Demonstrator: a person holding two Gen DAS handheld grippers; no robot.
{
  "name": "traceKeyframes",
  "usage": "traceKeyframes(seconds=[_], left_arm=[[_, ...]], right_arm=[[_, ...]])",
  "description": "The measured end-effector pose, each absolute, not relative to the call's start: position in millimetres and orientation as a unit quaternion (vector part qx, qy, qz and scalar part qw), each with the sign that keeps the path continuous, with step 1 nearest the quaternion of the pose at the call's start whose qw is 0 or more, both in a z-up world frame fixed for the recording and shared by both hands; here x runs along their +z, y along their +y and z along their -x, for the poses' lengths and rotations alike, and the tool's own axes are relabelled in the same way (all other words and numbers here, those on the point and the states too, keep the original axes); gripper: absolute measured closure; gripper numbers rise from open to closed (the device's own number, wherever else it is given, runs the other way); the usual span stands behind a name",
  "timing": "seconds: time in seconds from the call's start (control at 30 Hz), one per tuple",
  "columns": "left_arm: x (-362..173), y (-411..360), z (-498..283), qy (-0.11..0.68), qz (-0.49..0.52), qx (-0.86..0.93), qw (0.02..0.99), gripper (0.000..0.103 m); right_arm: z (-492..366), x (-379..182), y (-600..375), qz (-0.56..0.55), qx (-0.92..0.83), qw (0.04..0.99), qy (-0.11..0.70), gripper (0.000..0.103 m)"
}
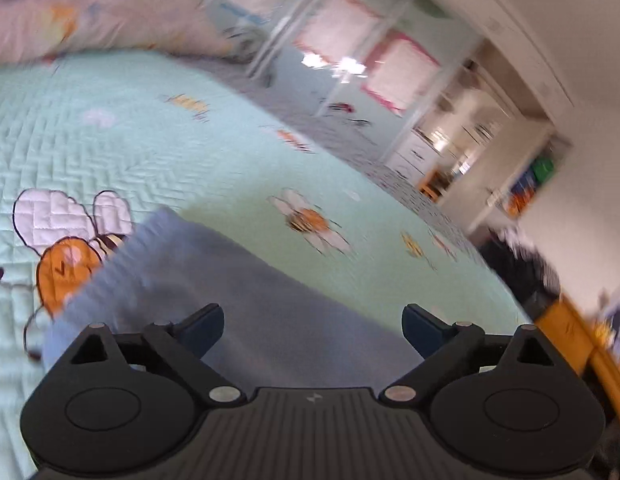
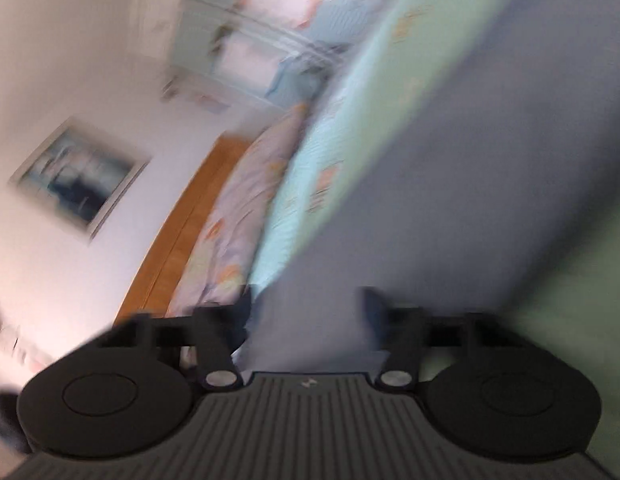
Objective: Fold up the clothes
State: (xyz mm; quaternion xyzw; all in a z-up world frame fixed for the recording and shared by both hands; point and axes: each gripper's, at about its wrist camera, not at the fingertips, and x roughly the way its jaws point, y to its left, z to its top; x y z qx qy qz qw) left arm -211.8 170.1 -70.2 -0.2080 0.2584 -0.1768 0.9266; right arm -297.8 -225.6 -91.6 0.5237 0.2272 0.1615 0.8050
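Left gripper [image 1: 313,330]: fingers wide apart, nothing between the pads; it hovers over the near end of a grey-blue garment [image 1: 214,280] without touching it. The garment lies flat on a pale green quilt [image 1: 150,140] printed with bees, its far edge over part of the large orange bee [image 1: 66,256]. Beyond the quilt, a pink patterned pillow [image 1: 90,8] at the far left and a wardrobe with mirrored doors [image 1: 349,60] behind. Right gripper [image 2: 306,312]: view rolled sideways and heavily blurred. Fingers stand partly apart, with the same grey-blue garment [image 2: 469,160] filling the gap and running away from them; whether the pads press on the cloth cannot be told through the blur. Left of the garment in this view: the quilt [image 2: 310,184], the pillow [image 2: 238,208], a wooden headboard [image 2: 182,232], and a framed picture [image 2: 78,176] on the white wall.
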Motion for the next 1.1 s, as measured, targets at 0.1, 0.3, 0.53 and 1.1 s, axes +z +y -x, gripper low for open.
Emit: traceKeyframes(seconds=[0.1, 0.3, 0.53, 1.1], left_arm=[[-67.4, 159.8, 239.3, 0.249, 0.187, -0.192, 0.931, 0.007], [-88.2, 125.2, 258.9, 0.292, 0.125, -0.193, 0.928, 0.006], [-78.1, 143.6, 288.2, 0.261, 0.12, -0.167, 0.943, 0.007], [-75.3, 177.1, 297.0, 0.255, 0.236, -0.084, 0.934, 0.005]], right_arm=[[326.0, -101.9, -265.3, -0.565, 0.09, 0.795, 0.201, 0.081], [340.0, -56.3, -242.6, -0.512, 0.14, 0.834, 0.152, 0.028], [305.7, -82.9, -208.9, -0.521, 0.167, 0.811, 0.205, 0.038], [427.1, -93.4, -401.0, -0.593, -0.137, 0.794, 0.017, 0.022]])
